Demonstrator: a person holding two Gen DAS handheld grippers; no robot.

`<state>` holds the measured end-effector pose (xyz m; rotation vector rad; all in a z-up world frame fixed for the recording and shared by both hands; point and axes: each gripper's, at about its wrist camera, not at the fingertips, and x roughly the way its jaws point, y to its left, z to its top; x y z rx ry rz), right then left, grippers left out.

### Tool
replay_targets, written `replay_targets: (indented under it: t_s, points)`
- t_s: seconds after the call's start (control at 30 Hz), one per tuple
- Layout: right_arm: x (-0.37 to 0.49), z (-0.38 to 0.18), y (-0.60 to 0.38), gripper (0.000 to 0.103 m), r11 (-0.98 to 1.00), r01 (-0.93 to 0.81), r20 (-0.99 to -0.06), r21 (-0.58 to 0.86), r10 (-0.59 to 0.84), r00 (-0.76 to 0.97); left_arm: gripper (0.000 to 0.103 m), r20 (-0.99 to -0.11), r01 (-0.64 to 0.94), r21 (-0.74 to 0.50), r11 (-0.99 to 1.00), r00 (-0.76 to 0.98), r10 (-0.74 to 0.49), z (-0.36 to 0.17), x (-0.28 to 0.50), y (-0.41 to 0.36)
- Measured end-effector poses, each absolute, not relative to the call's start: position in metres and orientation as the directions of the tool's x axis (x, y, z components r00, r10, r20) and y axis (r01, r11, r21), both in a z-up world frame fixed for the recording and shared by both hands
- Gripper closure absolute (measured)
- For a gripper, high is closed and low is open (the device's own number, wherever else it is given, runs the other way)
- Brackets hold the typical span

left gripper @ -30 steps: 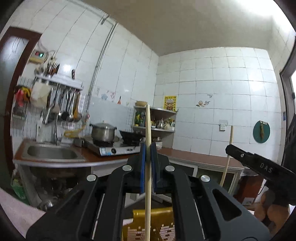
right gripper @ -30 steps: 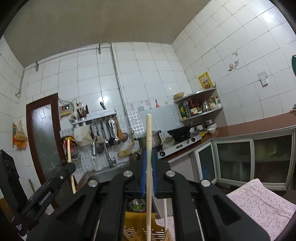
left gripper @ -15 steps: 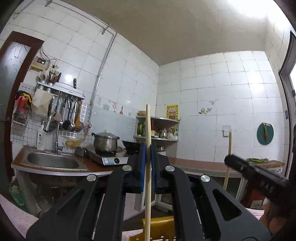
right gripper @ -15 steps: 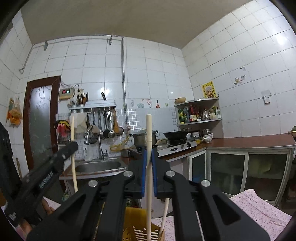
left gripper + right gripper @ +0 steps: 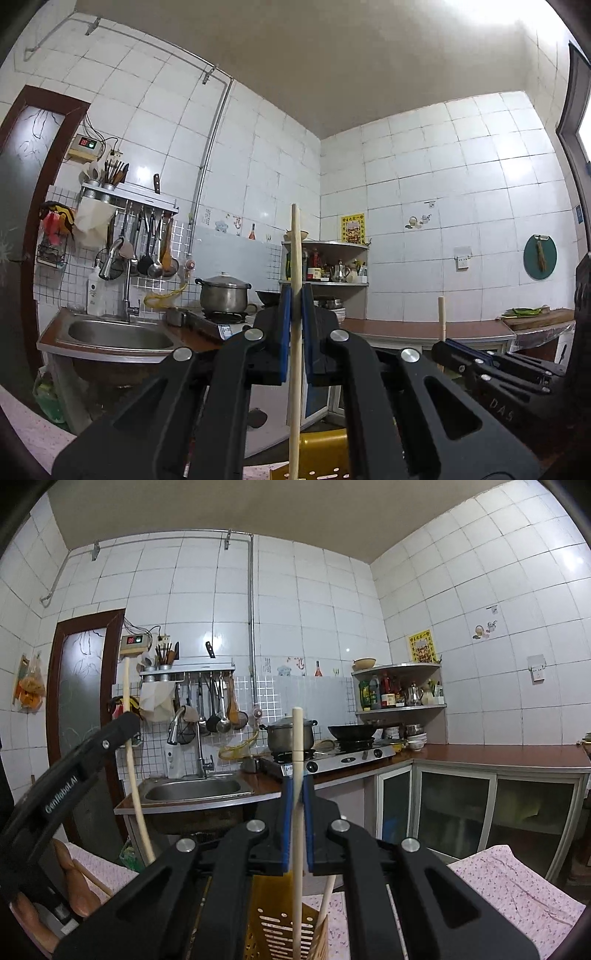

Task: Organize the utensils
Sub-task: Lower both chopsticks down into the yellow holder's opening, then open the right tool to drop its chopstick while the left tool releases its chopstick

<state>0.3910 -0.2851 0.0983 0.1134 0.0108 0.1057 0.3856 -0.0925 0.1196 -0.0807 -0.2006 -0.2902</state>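
Fingers of each gripper, left (image 5: pixel 294 328) and right (image 5: pixel 296 812), clamped one chopstick (image 5: pixel 294 332) upright above the yellow holder (image 5: pixel 284 930); neither was in yet.

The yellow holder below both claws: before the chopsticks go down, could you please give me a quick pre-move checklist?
1. Left claw shut on left chopstick: ok.
2. Right claw shut on right chopstick: ok.
3. Both sticks upright: ok.
4. Yellow holder under right stick: ok.
5. Left stick's tip over the holder's opening: cannot tell.
6. Room beside the stick already in the holder: cannot tell.
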Motion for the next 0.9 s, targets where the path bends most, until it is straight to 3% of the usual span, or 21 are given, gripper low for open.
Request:
replay_targets:
  t_s: [0.2, 0.43, 0.9]
  points:
    - [0.392, 0.094, -0.284, 0.097, 0.988, -0.108, -0.015, 0.109, 0.110, 0.994, 0.099, 0.121, 0.292, -0.009, 0.956, 0.950, -0.289, 0.103, 0.398, -0.102]
    - [0.393, 0.084, -0.289, 0.097, 0.988, -0.102, -0.056, 0.116, 0.109, 0.992, 0.099, 0.096, 0.264, 0.033, 0.964, 0.959, -0.266, 0.100, 0.393, -0.104]
    - [0.385, 0.058, -0.297, 0.097, 0.983, -0.114, -0.163, 0.146, 0.137, 0.977, 0.097, -0.029, 0.216, 0.008, 0.976, 0.976, -0.216, 0.094, 0.380, -0.081]
